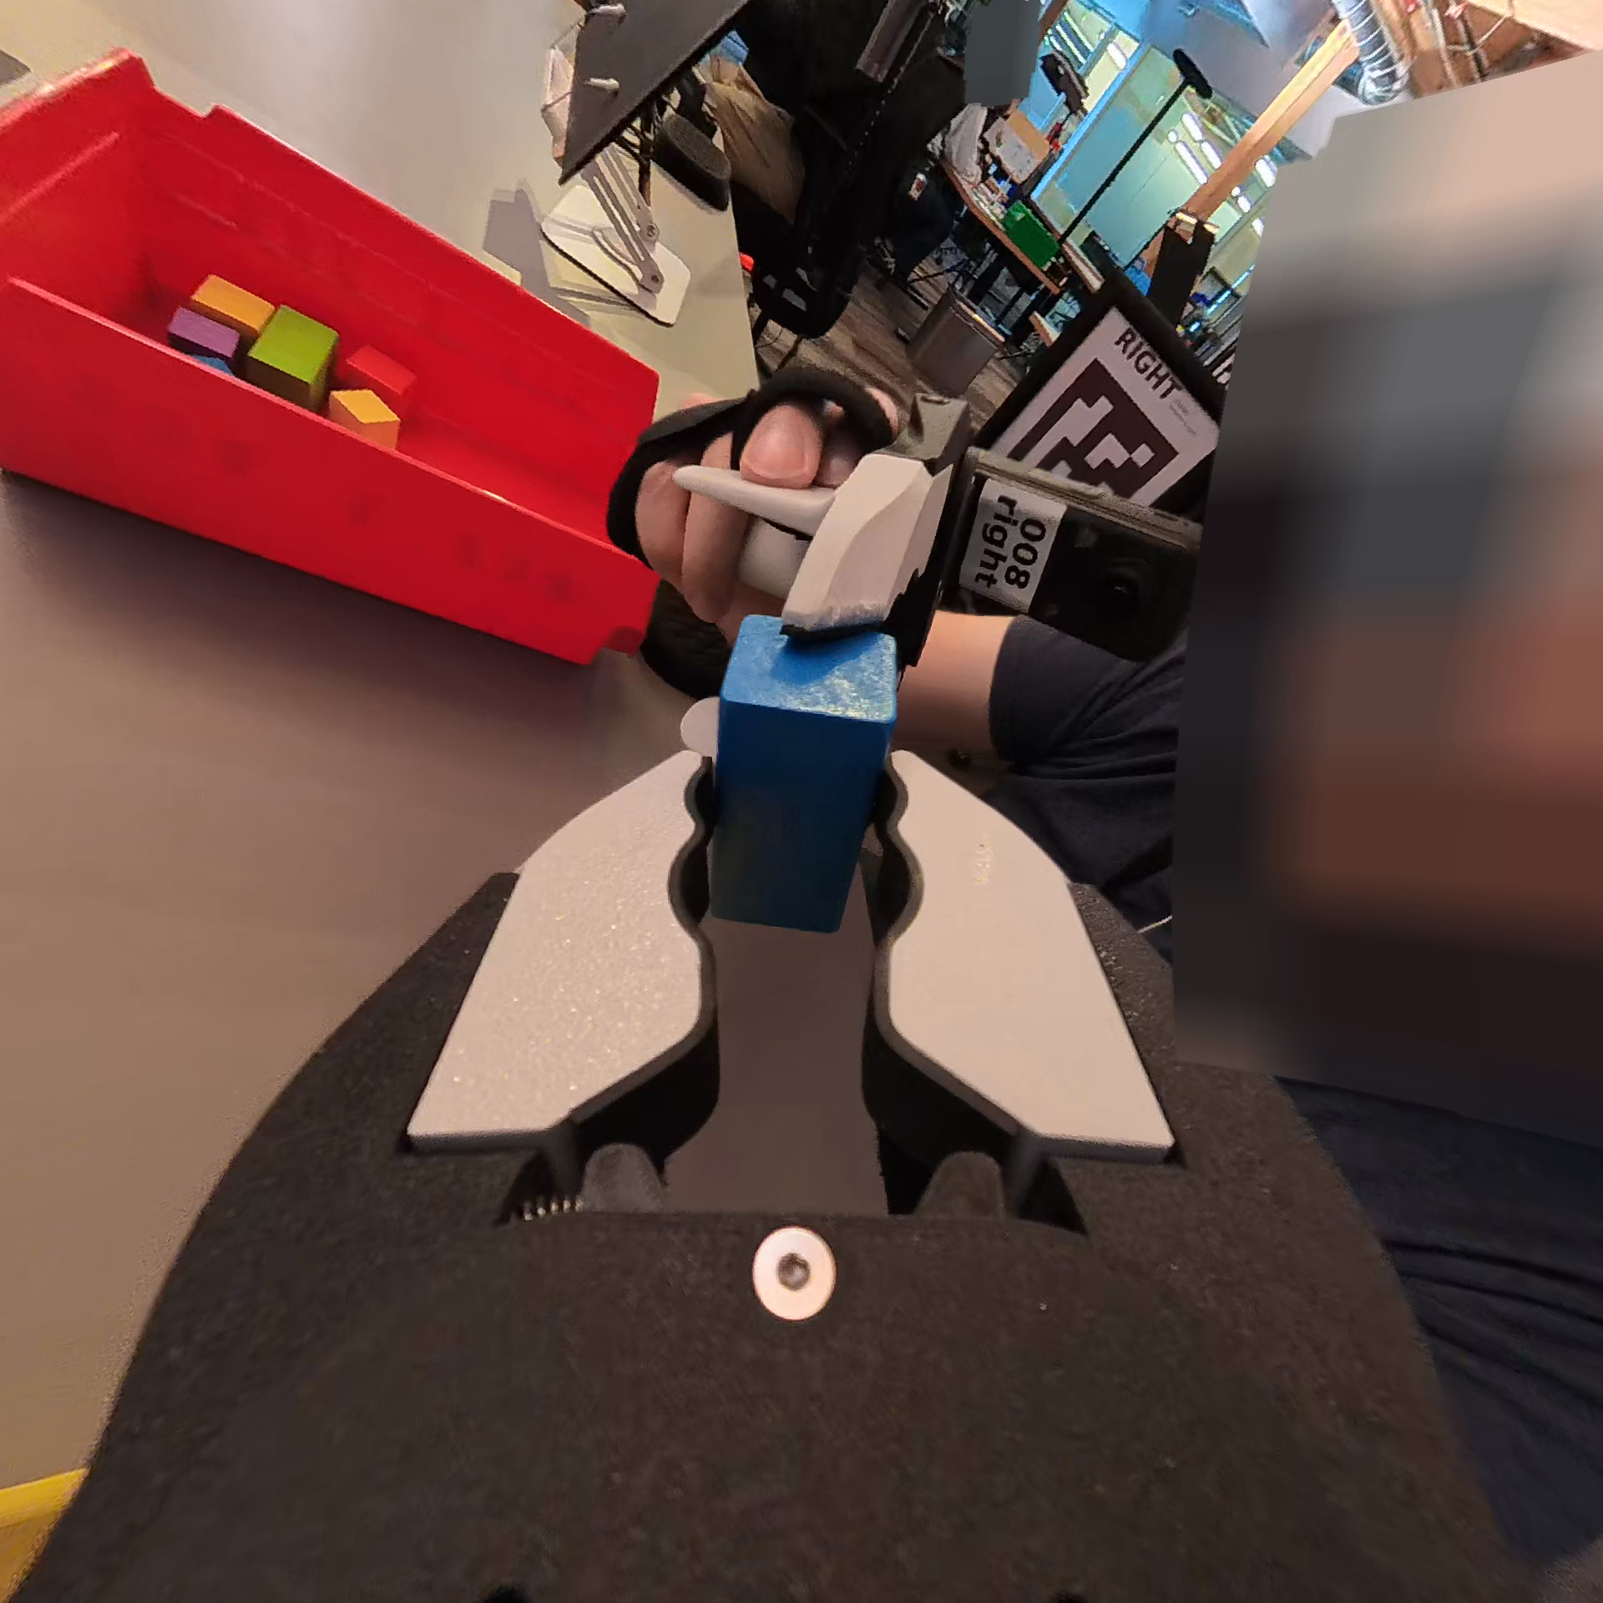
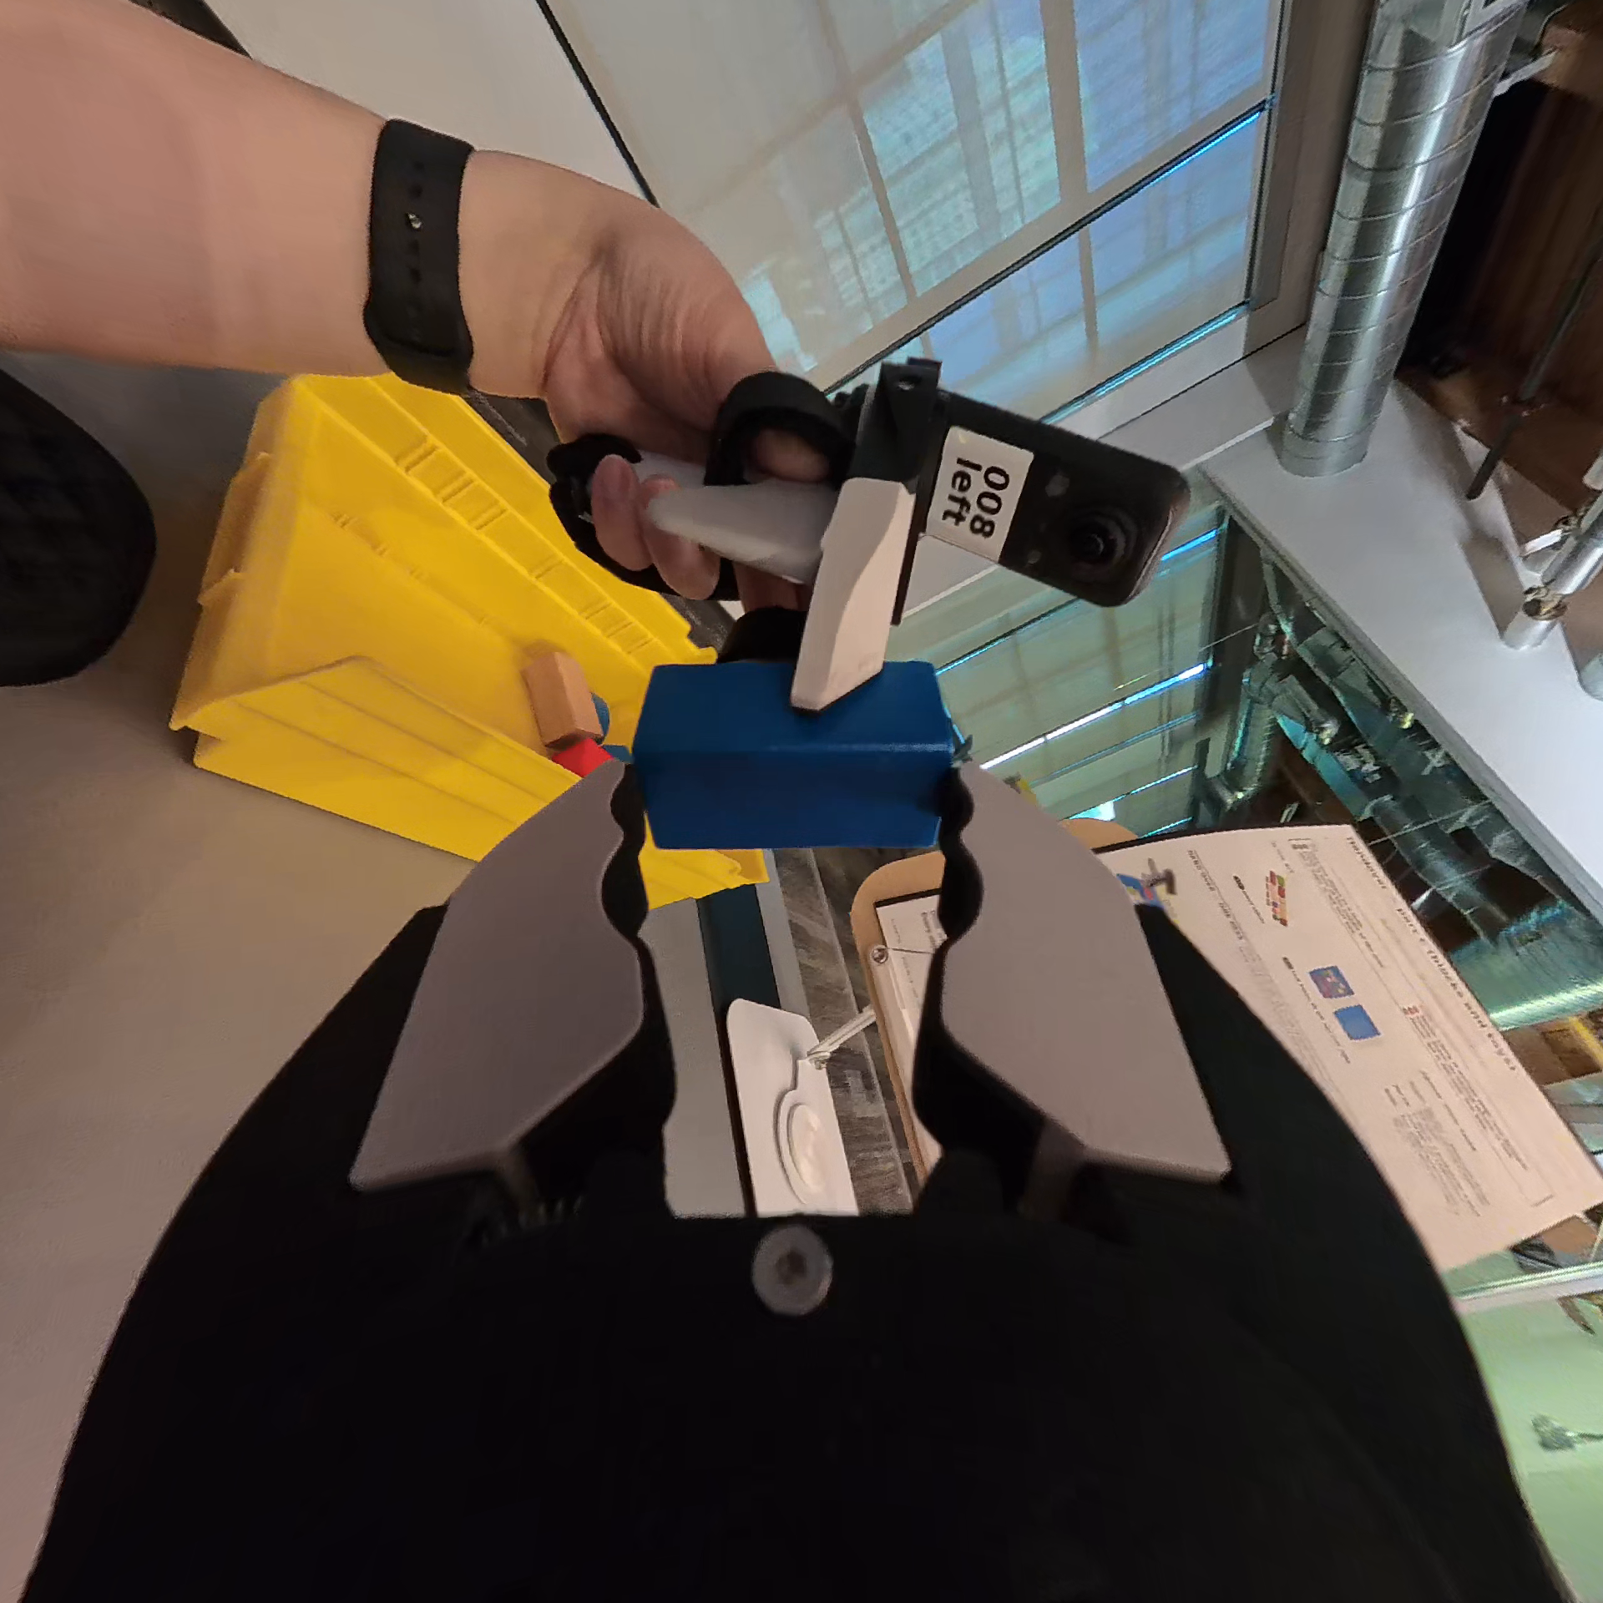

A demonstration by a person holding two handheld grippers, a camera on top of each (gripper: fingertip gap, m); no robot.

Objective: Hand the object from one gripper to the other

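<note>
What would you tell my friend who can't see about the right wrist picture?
A blue block is held in the air between the two grey fingers of the right gripper, while the left gripper, held by a hand, grips it from above. Behind sit a yellow bin on a table, and big windows.

Red bin [image 1: 364, 486] left of and beyond the fingers, coloured blocks [image 1: 291, 356] inside. Yellow bin [image 2: 416, 624] beyond the left finger; printed sheet [image 2: 1353, 1023] right of the fingers.
</note>
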